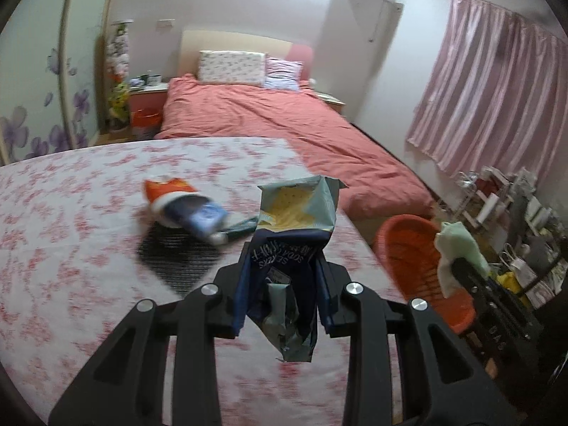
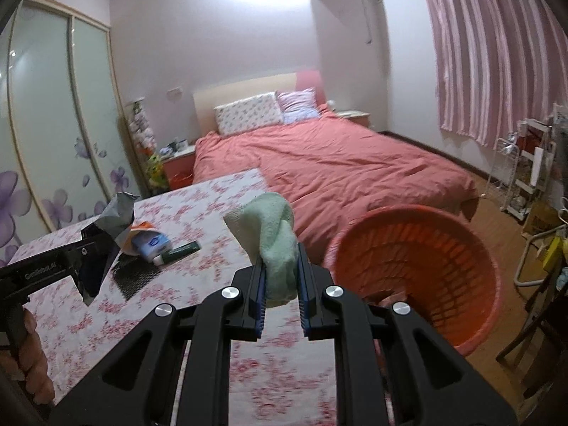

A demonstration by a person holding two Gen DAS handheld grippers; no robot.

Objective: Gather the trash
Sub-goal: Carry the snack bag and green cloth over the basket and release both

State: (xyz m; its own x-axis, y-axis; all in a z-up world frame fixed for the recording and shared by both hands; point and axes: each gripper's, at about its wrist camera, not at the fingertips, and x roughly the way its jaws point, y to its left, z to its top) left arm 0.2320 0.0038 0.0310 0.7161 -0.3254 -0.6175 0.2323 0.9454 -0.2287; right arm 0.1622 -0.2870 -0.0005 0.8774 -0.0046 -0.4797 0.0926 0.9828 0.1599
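Two grippers pinching: left [image 1: 284, 273] a cracker bag [image 1: 294, 220], right [image 2: 280, 277] a green cloth [image 2: 273, 234]; hand [image 2: 30, 351] only right-view.

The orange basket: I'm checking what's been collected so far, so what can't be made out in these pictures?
- Basket contents: right wrist view, the near rim and right gripper hide its bottom.
- Cracker bag label: left wrist view, crumpled, partly behind the left gripper.
- Items left on the table: motion-blurred, wrappers overlapping.
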